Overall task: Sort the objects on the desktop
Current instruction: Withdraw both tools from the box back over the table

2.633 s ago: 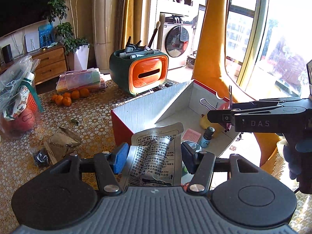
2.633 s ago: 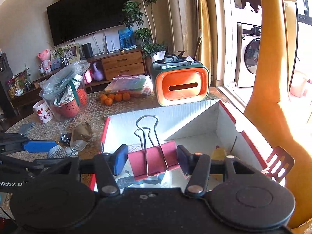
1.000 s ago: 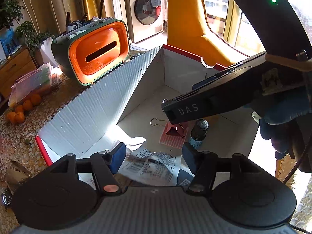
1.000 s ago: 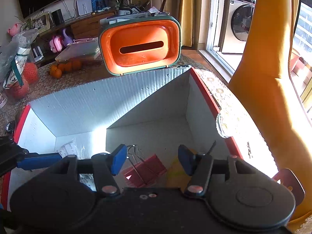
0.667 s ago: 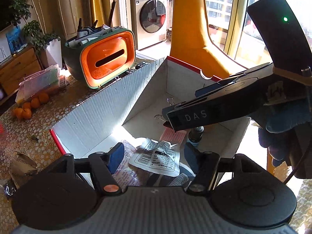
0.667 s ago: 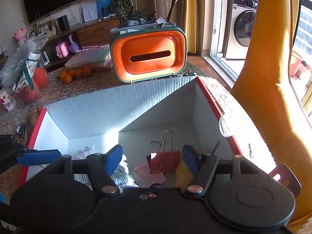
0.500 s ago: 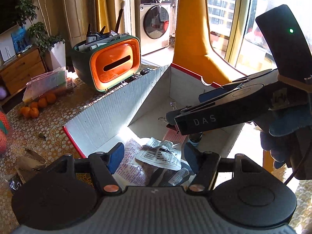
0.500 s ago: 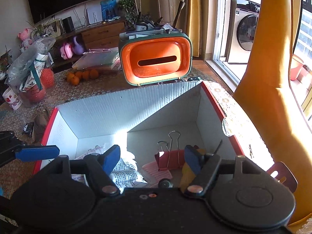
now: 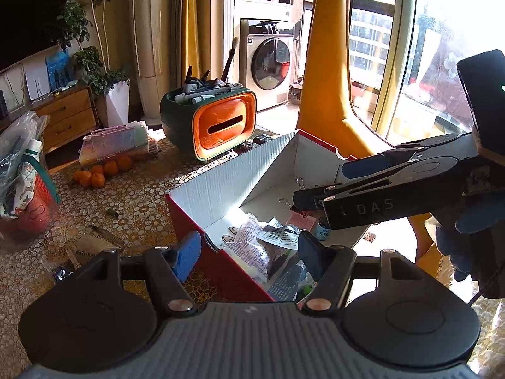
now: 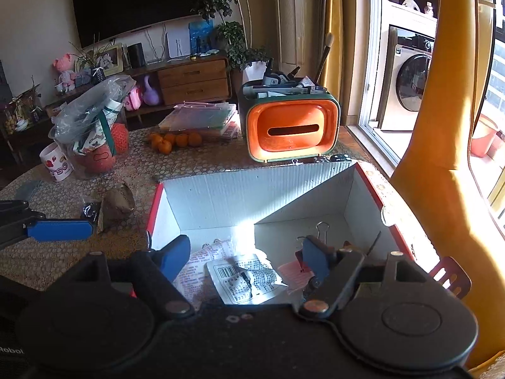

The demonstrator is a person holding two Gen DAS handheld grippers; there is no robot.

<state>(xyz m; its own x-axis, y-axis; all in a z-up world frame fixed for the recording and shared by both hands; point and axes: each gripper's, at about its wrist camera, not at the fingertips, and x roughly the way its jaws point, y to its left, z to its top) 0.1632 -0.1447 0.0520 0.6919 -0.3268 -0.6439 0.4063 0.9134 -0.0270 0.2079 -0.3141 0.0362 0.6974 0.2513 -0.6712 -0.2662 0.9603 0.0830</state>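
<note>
A red box with a white inside stands on the table. In it lie a crumpled silver packet, a pink packet, a red binder clip and a small bottle. My left gripper is open and empty above the box's near left corner. My right gripper is open and empty above the box; it also shows from the side in the left wrist view.
An orange and green pen holder stands behind the box. Oranges, a stack of plastic folders, a plastic bag of goods, a mug and brown wrappers lie to the left.
Both grippers let go of their loads, the silver packet and the red binder clip, which now lie in the box. Both have since pulled up and back from the box, open.
</note>
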